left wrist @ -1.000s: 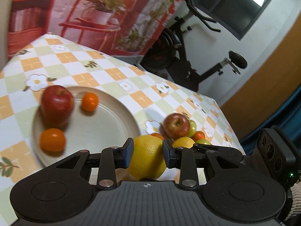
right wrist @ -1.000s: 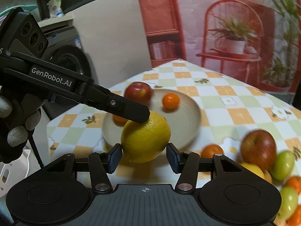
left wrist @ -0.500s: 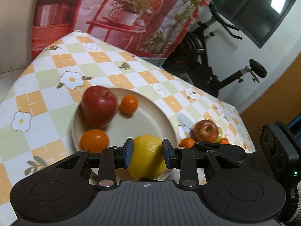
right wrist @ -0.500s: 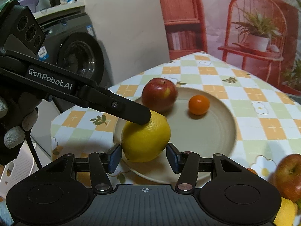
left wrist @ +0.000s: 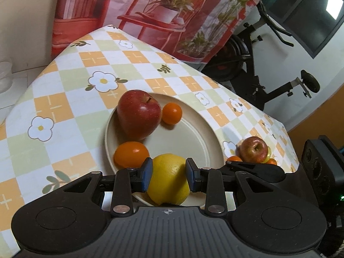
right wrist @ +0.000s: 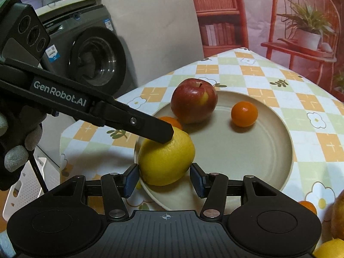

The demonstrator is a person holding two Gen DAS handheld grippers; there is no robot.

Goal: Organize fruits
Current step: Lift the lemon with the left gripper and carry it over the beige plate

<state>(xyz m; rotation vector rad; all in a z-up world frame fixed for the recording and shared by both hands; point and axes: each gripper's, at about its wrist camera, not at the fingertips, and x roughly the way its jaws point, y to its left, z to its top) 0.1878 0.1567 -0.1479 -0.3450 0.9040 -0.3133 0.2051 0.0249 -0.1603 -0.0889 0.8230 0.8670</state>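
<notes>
A yellow lemon (left wrist: 168, 178) (right wrist: 166, 159) hangs over the near rim of the beige plate (left wrist: 193, 133) (right wrist: 247, 150). My left gripper (left wrist: 168, 174) is shut on it, blue pads pressed to its sides. In the right wrist view one left finger (right wrist: 150, 129) lies across the lemon's top. My right gripper (right wrist: 164, 179) flanks the same lemon with its pads against it. On the plate lie a red apple (left wrist: 138, 115) (right wrist: 193, 104), a small orange (left wrist: 172, 113) (right wrist: 244, 114) and a larger orange (left wrist: 131, 153) (right wrist: 171, 121).
A pile of fruit with a red-green apple (left wrist: 253, 150) sits on the checked tablecloth beyond the plate. The table's corner and edges are close. An exercise bike (left wrist: 258, 75), a washing machine (right wrist: 92, 64) and a white basket (right wrist: 25, 182) stand around it. A gloved hand (right wrist: 13, 139) holds the left gripper.
Both grippers have carried the lemon away from the fruit pile to the plate's near rim and a little lower. The jaws have not changed.
</notes>
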